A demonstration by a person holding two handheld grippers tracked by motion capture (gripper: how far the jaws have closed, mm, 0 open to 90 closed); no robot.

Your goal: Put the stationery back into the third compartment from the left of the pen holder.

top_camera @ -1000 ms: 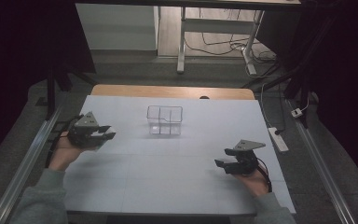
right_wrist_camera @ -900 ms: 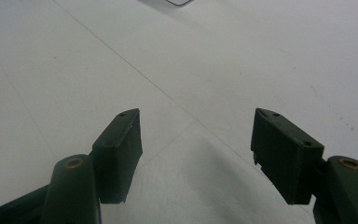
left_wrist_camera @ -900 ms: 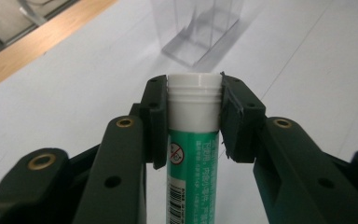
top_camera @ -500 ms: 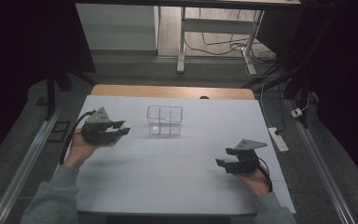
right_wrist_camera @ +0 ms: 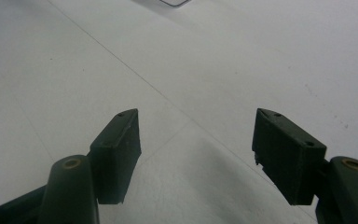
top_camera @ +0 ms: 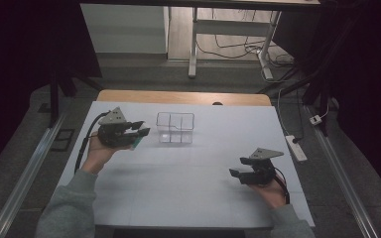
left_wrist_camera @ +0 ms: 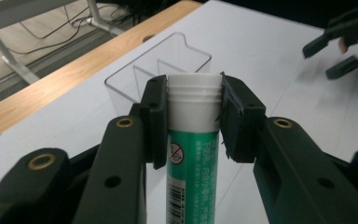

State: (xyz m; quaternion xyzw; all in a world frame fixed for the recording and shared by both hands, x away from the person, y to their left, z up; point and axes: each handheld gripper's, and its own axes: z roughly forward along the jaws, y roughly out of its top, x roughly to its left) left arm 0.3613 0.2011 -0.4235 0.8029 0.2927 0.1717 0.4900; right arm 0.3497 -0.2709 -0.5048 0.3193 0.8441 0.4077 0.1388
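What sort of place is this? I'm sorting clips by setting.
Probably a lab or workshop test bench: a white-covered table, loose cables on the floor behind, and a power strip beside it.

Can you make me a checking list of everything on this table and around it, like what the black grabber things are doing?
Surface: white table, wooden strip along its far edge.
Job's things: green tube with a white cap, clamped near its cap; clear divided box stands on the table just beyond it, with nothing seen inside.
Clutter: nothing seen.
Tools: left tool shut on the tube, held beside the box; right tool open with nothing between its jaws, low over bare table at the near right.
Cables: a black one trails from each tool; more lie on the floor behind, plus a white power strip at the right.
Surroundings: dark room, metal rails along both sides, desk legs at the back.
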